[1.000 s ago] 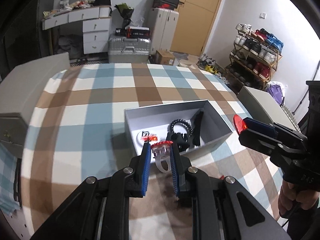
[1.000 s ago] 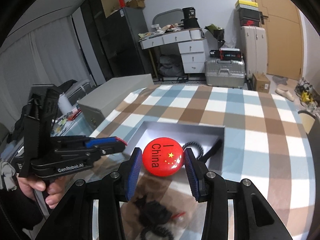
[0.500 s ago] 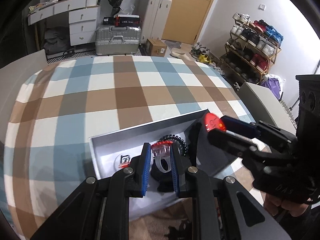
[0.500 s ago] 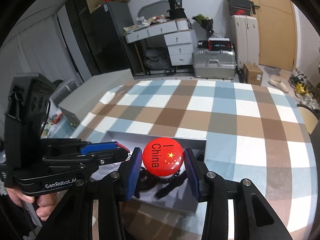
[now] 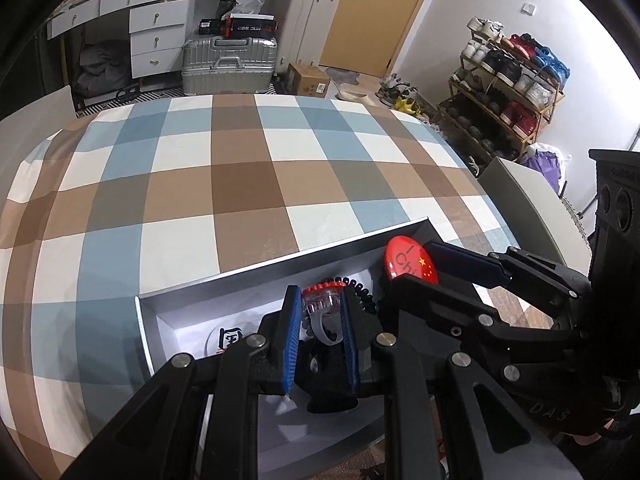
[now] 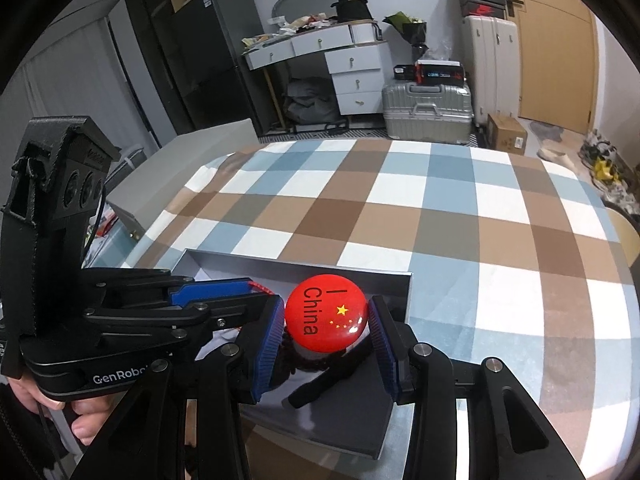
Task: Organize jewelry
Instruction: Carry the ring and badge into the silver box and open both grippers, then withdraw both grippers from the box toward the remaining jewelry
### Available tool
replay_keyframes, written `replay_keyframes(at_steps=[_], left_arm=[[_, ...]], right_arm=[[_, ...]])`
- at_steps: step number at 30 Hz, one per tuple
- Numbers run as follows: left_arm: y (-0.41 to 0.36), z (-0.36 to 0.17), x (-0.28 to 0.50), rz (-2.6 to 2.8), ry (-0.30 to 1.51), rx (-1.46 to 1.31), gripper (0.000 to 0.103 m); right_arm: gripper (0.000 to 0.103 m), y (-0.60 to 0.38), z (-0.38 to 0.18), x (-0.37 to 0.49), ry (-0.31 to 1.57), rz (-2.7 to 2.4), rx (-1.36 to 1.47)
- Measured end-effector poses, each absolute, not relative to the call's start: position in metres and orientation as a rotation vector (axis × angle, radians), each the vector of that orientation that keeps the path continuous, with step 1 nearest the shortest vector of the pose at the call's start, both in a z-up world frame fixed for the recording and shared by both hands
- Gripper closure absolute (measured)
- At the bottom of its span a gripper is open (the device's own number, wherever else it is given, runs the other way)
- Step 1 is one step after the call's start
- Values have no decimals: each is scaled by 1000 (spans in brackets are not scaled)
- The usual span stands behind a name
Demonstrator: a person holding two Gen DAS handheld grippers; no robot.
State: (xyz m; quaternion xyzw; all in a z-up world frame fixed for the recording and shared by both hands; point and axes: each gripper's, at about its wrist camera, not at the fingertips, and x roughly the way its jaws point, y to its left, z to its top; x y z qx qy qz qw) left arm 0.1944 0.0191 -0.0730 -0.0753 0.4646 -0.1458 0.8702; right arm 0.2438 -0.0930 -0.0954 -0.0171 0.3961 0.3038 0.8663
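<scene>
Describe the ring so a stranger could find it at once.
On the checked tablecloth sits a grey box. Over it the left gripper pinches the ring: a clear plastic band with a red-rimmed top, unlike the black beads behind it or the flat red badge.

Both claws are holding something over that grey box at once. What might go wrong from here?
The left gripper and right gripper are crowded together above the grey box, so they might bump. The red badge is pinched only by its rim and could slip. Dropped carelessly, the clear ring may land on the black bead bracelet and tangle.
</scene>
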Motion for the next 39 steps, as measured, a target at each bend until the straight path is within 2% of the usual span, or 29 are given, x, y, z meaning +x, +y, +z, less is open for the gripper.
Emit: replay_keyframes(at_steps=[1, 3, 9, 11, 21, 39], left_arm=[[19, -73, 194, -302, 976, -156, 87], [21, -73, 194, -290, 982, -152, 77], [21, -68, 184, -310, 956, -139, 61], [23, -66, 180, -312, 948, -141, 50], [27, -52, 148, -275, 896, -113, 48], [25, -43, 95, -276, 824, -150, 46]], right_arm=[[60, -92, -95, 243, 832, 639, -38], [60, -93, -95, 242, 832, 641, -35], [38, -99, -87, 232, 794, 641, -19], [33, -104, -83, 226, 775, 638, -7], [32, -131, -64, 186, 703, 593, 38], [11, -153, -46, 114, 612, 630, 98]])
